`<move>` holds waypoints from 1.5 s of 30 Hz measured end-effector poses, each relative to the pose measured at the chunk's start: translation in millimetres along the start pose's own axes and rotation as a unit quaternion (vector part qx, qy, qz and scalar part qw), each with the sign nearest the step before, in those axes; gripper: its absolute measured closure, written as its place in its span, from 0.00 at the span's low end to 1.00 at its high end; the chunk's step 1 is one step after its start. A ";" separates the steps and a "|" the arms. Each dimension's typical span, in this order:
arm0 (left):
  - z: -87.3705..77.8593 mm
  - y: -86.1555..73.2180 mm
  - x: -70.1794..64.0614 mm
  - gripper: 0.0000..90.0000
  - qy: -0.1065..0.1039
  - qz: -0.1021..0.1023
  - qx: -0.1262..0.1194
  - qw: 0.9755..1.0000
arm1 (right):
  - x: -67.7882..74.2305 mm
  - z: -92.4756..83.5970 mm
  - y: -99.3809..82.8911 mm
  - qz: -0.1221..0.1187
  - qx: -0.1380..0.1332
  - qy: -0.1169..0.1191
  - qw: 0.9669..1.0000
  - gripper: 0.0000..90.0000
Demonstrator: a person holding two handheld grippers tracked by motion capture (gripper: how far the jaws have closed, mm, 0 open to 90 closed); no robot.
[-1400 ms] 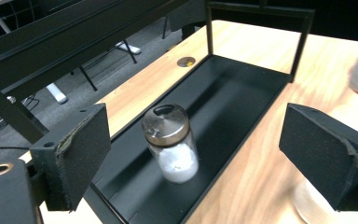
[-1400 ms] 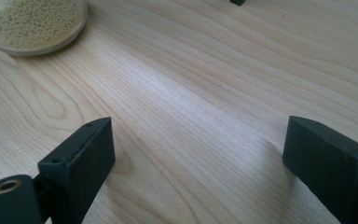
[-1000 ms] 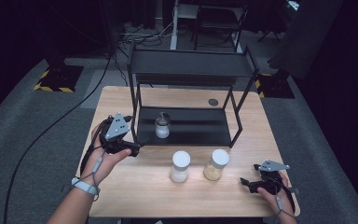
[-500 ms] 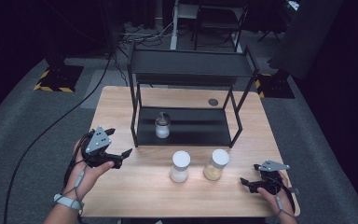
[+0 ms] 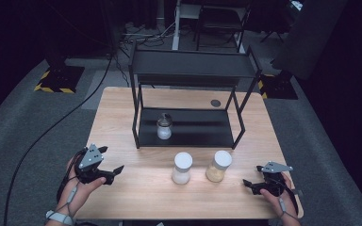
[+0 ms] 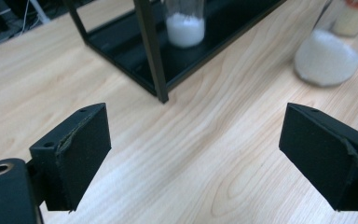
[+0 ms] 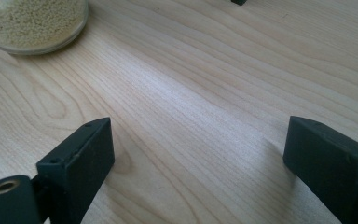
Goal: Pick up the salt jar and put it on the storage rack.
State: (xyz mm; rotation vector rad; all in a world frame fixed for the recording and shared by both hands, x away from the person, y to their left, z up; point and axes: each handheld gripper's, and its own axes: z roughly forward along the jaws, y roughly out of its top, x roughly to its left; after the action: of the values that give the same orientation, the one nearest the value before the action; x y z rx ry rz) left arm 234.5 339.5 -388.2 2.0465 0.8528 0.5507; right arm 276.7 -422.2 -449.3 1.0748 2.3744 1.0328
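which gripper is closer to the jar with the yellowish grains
Right. The right gripper sits just right of the yellowish-grain jar; the left gripper is far to its left, beyond the white-powder jar.

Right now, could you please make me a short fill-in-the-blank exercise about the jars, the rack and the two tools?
1. The number of jars standing on the table in front of the rack is ____.
2. The small jar stands on the rack's ____ shelf.
3. The left tool and the right tool both have their jaws ____.
4. The yellow jar has a ____ lid.

Missing words: two; lower; open; white
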 end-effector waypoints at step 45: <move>38.8 -48.0 5.2 0.05 0.003 -0.060 0.100 0.993 | -0.5 0.0 0.4 -0.001 0.001 0.001 1.000 0.10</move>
State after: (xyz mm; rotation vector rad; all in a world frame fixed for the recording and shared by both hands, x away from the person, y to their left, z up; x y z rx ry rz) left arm 245.0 343.2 -449.2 2.1556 1.0635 0.4183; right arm 277.2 -422.4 -449.0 1.0723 2.3777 1.0317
